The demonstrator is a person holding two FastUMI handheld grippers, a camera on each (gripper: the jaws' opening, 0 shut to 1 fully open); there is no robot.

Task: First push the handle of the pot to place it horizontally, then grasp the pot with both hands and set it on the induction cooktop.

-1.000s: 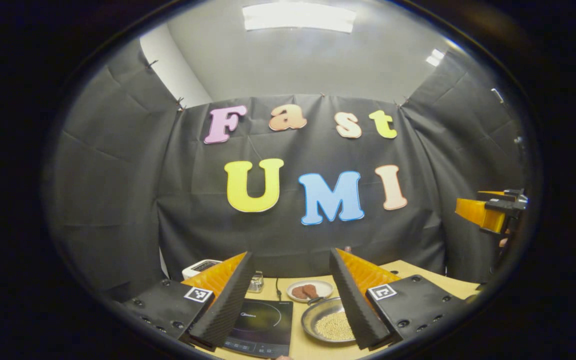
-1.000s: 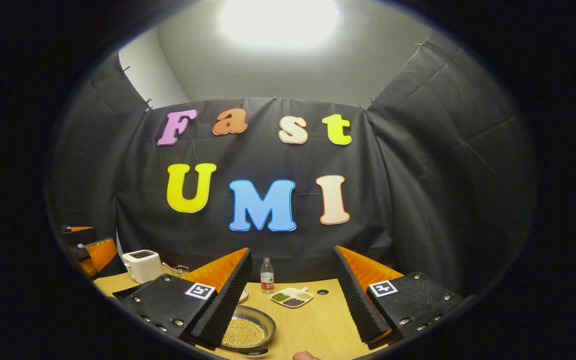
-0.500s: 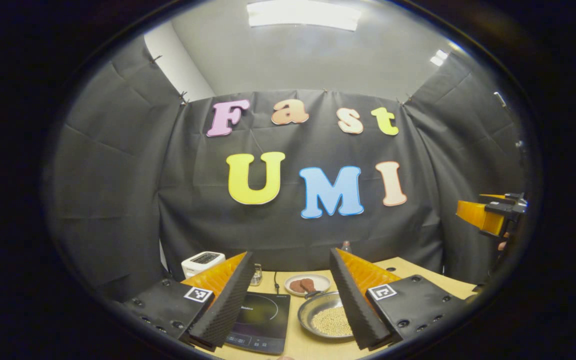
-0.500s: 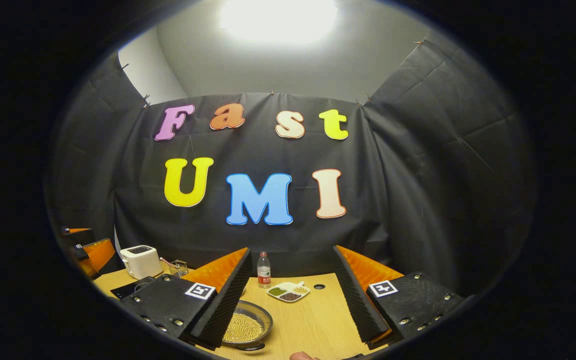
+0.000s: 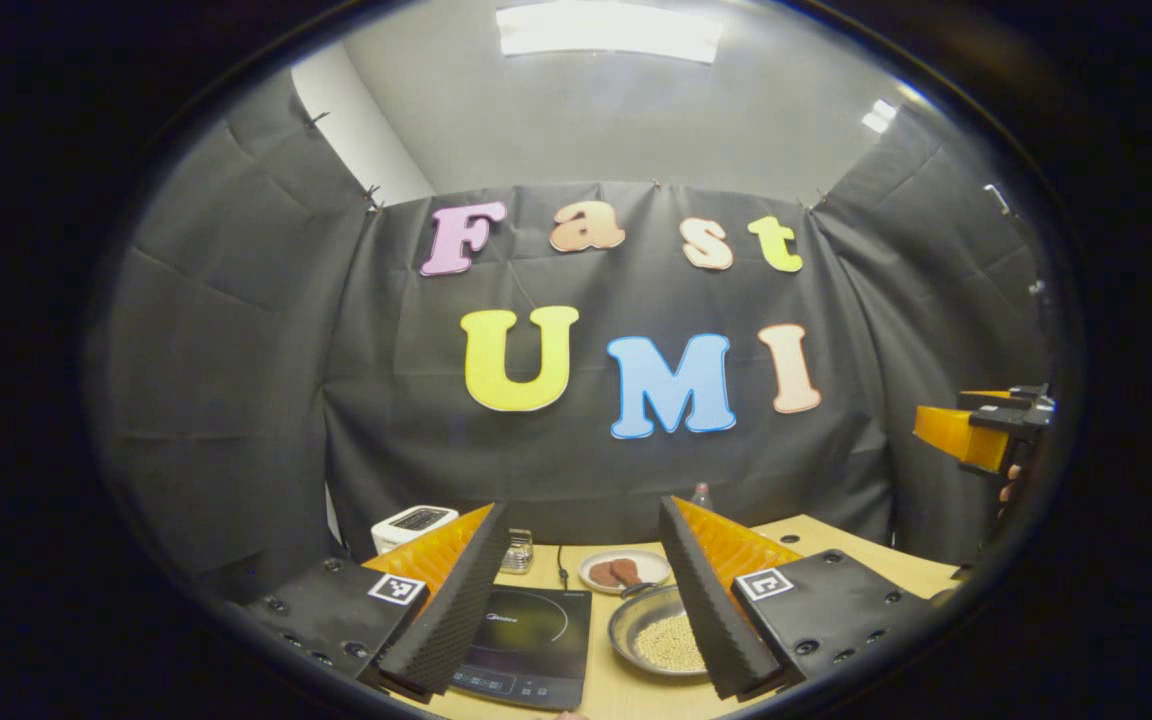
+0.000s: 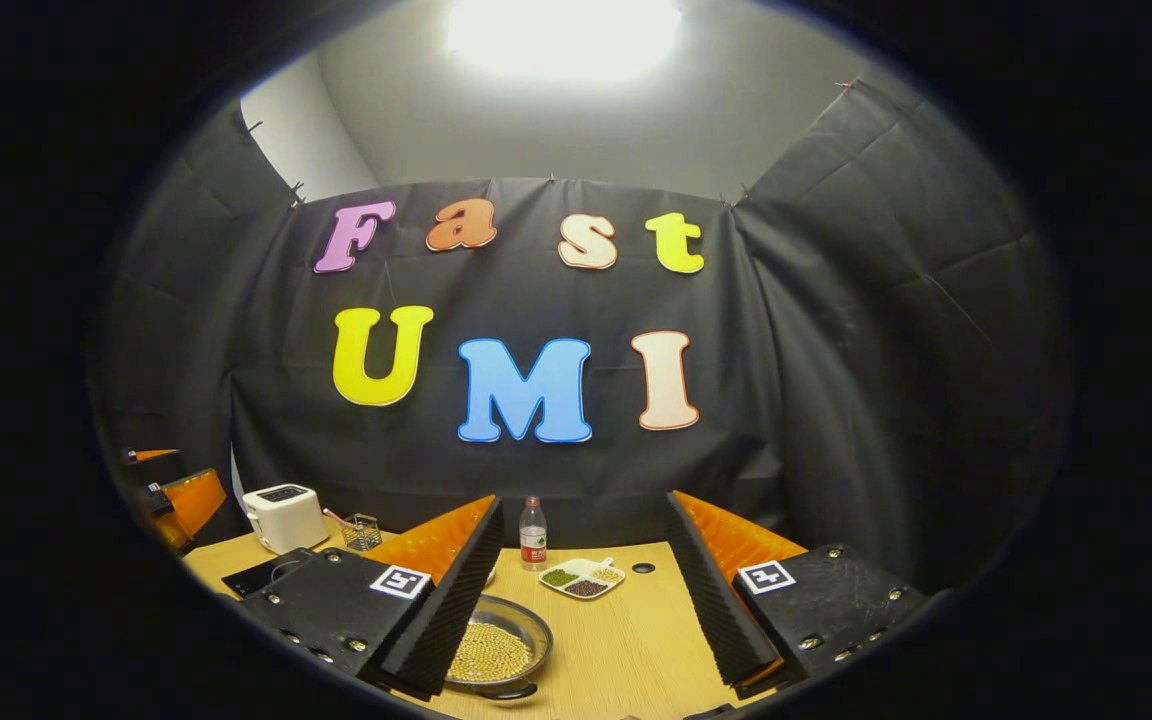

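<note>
The pot (image 5: 664, 640) is a shallow metal pan of pale beans on the wooden table, partly behind my left gripper's right finger. A dark handle (image 5: 631, 591) sticks out at its far rim. In the right gripper view the pot (image 6: 496, 648) lies by my left finger, with a dark handle (image 6: 511, 690) at its near rim. The black induction cooktop (image 5: 526, 645) lies just left of the pot. My left gripper (image 5: 581, 520) is open above the table, holding nothing. My right gripper (image 6: 584, 515) is open too, also seen as the right gripper (image 5: 981, 430) at the far right.
A white toaster (image 6: 284, 517) and a small glass (image 6: 361, 531) stand at the back left. A plate of brown pieces (image 5: 624, 570) sits behind the pot. A water bottle (image 6: 533, 533) and a divided dish (image 6: 581, 580) sit at the back. The left gripper (image 6: 171, 495) shows at the left edge.
Both views have tipped slightly downward, so more of the table, cooktop and pot shows. Both grippers stay open and high above the table.
</note>
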